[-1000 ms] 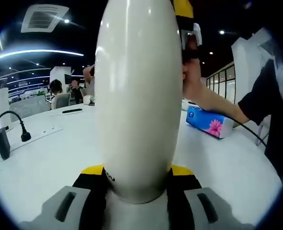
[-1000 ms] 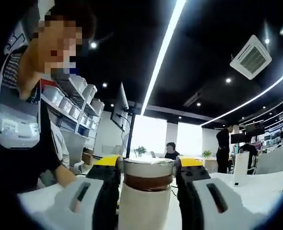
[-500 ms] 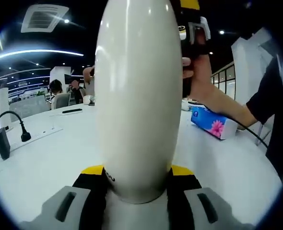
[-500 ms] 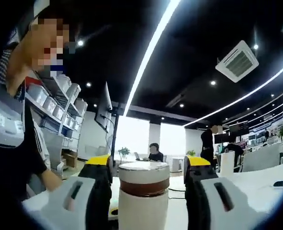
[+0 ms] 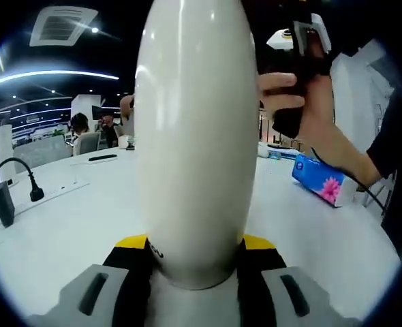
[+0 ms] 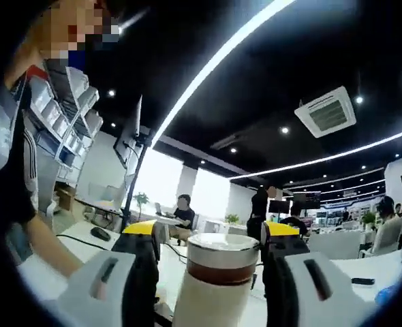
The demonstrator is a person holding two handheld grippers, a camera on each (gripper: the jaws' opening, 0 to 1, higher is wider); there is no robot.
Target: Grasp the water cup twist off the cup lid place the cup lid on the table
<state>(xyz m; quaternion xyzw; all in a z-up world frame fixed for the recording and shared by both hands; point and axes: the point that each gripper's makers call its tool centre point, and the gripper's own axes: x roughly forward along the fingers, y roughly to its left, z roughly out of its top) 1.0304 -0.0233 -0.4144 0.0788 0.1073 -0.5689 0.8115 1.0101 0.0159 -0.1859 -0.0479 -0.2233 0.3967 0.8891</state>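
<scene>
- While the left gripper (image 5: 194,246) has its jaws clamped on the lower body of the water cup (image 5: 194,136), the twisting-off step looks to be in hand, not finished.
- The right gripper (image 6: 213,233) is spread wide. There's a gap on both sides of the cup lid (image 6: 223,248), so it's got hold of nothing.
- In the left gripper view, that right gripper and the hand (image 5: 310,109) holding it sit up beside the cup's top, off to one side.
- The lid looks like it's still seated on the cup. My guess for the next move: line the jaws around the lid again, close and turn.
- The cup is a smooth, glossy white, rounded body. The top is shiny metal with a brown band under it, so it's probably slippery.
- The cup stands upright over the desk's (image 5: 65,225) near edge; I can't tell if it touches the desk.
- A blue tissue pack (image 5: 320,182) lies toward the far side.
</scene>
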